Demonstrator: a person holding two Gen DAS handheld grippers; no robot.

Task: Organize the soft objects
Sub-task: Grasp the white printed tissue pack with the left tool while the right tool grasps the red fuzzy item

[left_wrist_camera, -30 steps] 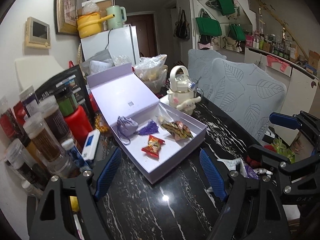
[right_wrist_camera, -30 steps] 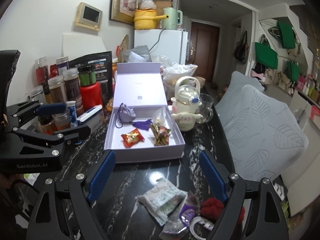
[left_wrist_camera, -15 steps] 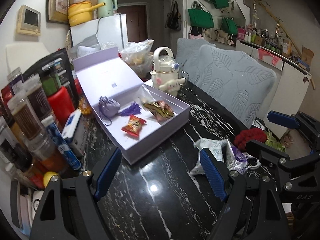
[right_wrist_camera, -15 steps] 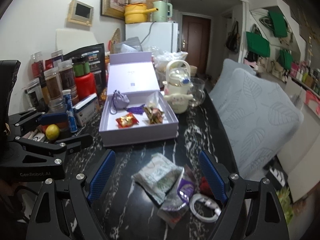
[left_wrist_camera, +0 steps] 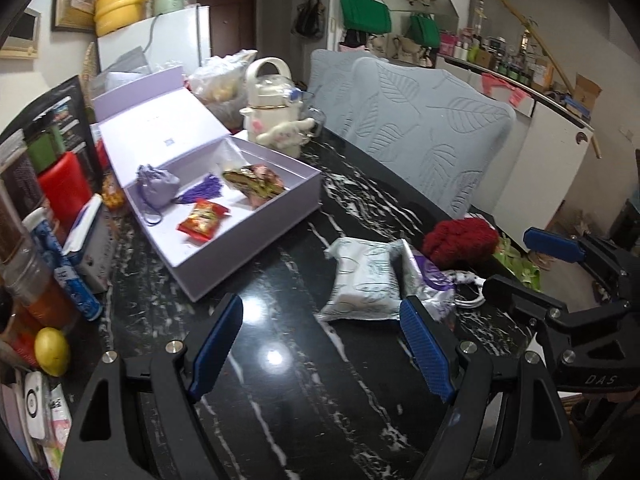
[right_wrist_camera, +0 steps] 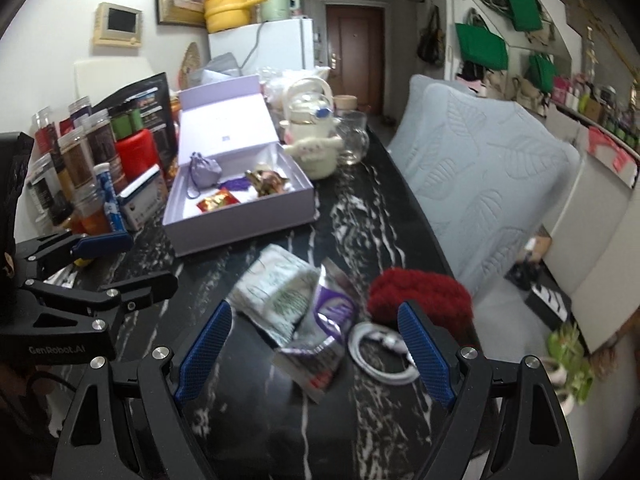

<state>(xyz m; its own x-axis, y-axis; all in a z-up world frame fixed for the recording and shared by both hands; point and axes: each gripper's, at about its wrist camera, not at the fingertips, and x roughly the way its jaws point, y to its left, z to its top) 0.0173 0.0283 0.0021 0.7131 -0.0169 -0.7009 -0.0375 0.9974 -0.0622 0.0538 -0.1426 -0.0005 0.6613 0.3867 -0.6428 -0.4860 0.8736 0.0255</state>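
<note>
An open lilac box [left_wrist_camera: 248, 248] on the black marble table holds a purple pouch [left_wrist_camera: 154, 184], a purple tassel [left_wrist_camera: 200, 192], a red snack packet [left_wrist_camera: 202, 220] and a gold-patterned packet [left_wrist_camera: 256, 180]. Loose on the table in front of it lie a white packet [right_wrist_camera: 276, 288], a purple foil packet [right_wrist_camera: 332, 316], a red knitted piece [right_wrist_camera: 420, 296] and a coiled white cable [right_wrist_camera: 380, 352]. My left gripper [left_wrist_camera: 320, 304] hangs open above the table, just short of the white packet [left_wrist_camera: 364, 280]. My right gripper [right_wrist_camera: 315, 308] is open above the foil packet, holding nothing.
Jars and bottles [right_wrist_camera: 80, 160] crowd the table's left edge, with a lemon [left_wrist_camera: 52, 352] near the front. A cream kettle with a plush toy [left_wrist_camera: 272, 112] and a glass cup [right_wrist_camera: 352, 140] stand behind the box. Grey leaf-patterned chair backs [left_wrist_camera: 420, 132] line the right side.
Both grippers have come down and tipped toward the table. The loose packets and red knitted piece now lie close before the fingers. The jaws have kept the same width.
</note>
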